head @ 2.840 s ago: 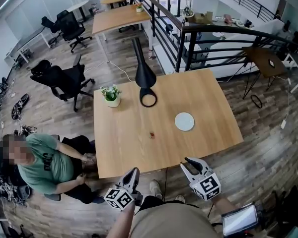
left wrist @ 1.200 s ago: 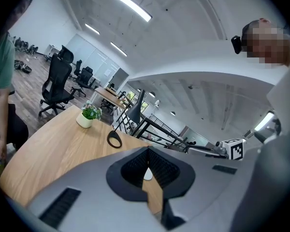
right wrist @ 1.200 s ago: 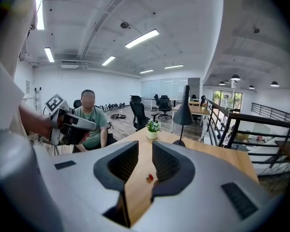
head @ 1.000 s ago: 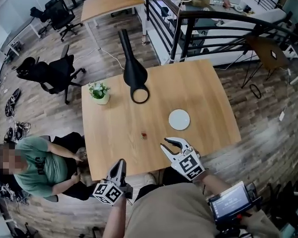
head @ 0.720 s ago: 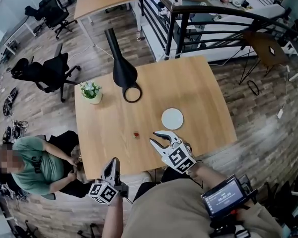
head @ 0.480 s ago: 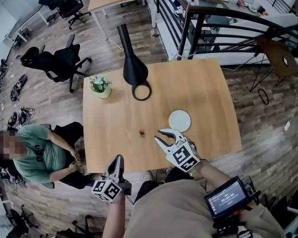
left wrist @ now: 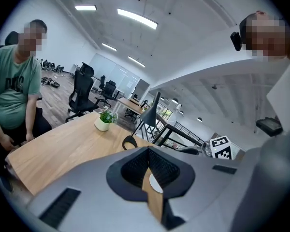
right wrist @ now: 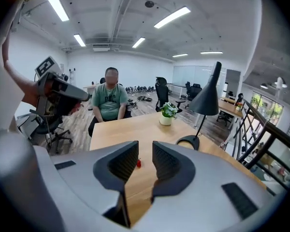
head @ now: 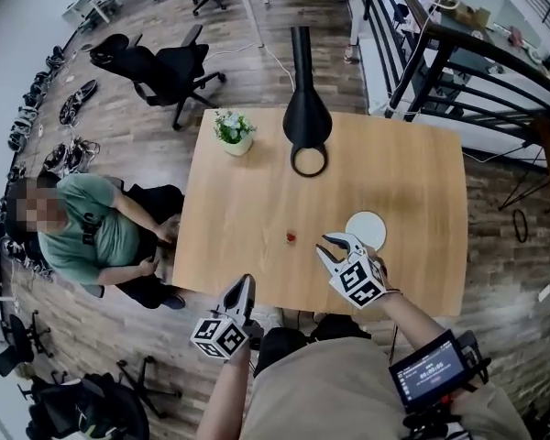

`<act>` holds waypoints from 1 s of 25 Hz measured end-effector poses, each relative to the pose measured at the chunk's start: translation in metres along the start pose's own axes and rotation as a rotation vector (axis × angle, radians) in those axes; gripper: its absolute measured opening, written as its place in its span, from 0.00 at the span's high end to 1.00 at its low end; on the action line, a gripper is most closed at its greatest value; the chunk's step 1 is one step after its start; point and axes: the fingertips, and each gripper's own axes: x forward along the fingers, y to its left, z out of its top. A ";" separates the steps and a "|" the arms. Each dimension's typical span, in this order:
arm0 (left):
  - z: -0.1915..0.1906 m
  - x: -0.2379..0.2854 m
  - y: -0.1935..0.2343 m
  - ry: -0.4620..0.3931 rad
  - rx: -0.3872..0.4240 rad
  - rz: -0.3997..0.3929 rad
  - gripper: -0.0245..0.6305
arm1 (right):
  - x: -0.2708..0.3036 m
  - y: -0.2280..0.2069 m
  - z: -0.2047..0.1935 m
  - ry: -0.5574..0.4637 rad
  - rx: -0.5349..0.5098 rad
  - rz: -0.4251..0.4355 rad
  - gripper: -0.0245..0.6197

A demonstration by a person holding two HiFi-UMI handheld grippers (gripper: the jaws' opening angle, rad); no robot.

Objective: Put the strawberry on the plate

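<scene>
Left claw [head: 247,282]: shut tight, empty, held off the desk's [head: 238,200] near edge.
Right claw [head: 335,242]: jaws a narrow gap apart, empty, over the desk; the nearer claw.
Strawberry [head: 291,237]: on bare desk, just ahead-left of the right claw; long axis too small to tell.
Plate [head: 366,228]: beyond the right claw, right of the strawberry, apart.

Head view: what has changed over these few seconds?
The right gripper moved from off the table's near edge out over the table, beside the plate, jaws slightly apart and empty. Strawberry stays on the table, apart from the plate; left gripper stays shut at the near edge.
</scene>
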 end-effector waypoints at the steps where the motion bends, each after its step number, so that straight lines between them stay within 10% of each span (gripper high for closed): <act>1: -0.001 0.000 0.002 0.000 0.001 0.009 0.96 | 0.007 0.000 -0.004 0.011 -0.022 0.013 0.84; 25: 0.004 -0.005 0.045 0.068 0.017 0.090 0.96 | 0.188 0.040 -0.093 0.241 -0.148 0.220 0.84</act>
